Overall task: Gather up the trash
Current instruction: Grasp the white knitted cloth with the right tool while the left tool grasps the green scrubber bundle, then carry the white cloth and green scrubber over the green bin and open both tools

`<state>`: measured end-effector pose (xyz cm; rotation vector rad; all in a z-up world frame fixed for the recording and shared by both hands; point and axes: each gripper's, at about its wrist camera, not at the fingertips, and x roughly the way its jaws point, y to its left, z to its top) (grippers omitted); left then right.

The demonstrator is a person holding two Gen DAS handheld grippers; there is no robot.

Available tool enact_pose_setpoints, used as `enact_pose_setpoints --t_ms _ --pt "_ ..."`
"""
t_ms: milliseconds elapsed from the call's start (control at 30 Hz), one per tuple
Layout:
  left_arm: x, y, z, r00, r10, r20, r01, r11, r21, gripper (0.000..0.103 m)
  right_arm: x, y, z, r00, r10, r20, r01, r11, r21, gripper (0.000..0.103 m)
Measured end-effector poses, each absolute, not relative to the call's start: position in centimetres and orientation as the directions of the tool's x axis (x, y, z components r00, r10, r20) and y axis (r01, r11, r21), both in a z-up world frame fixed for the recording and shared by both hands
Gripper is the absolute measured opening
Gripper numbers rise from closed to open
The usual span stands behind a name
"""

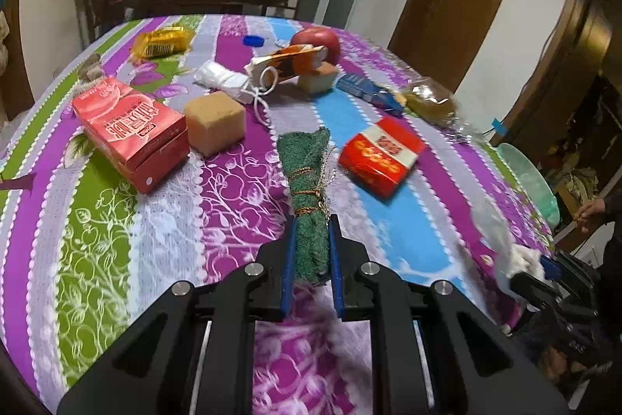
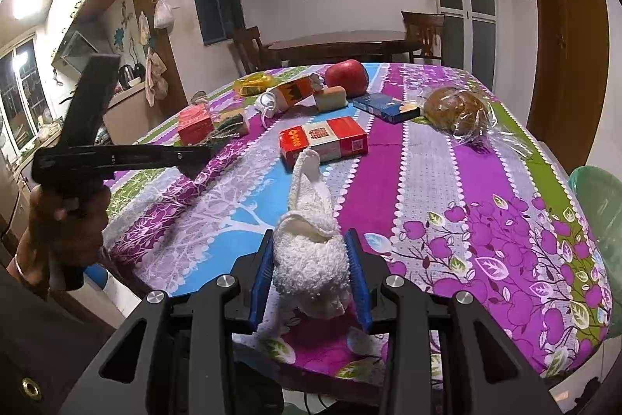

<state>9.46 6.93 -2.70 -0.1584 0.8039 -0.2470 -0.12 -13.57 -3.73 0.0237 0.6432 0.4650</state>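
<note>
Stripes of purple, green, blue and grey are running across the tablecloth (image 1: 116, 220) on the table. Trash is lying all over it. The left gripper (image 1: 311, 251) is squeezing the green cloth roll (image 1: 307, 174) near the front edge. The right gripper (image 2: 311, 259) is holding the white towel (image 2: 311, 251) tight. Behind, a dark wooden table (image 2: 338, 45) with chairs is standing by pale walls

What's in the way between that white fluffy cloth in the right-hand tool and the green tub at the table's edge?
Nothing visible. The right gripper is shut on the white cloth, and only bare tablecloth lies between it and the green tub past the right edge. The bagged bread sits farther back, off that line.
</note>
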Motion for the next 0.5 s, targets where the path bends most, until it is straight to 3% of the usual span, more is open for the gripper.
enact_pose_setpoints --t_ms 500 --pt "7.0 4.8 -2.9 0.676 -0.305 -0.670 0.208 0.952 -0.224 0.014 -1.4 -13.8 -3.7 0.711 0.417 -0.566 -0.398 0.902 0.166 0.037"
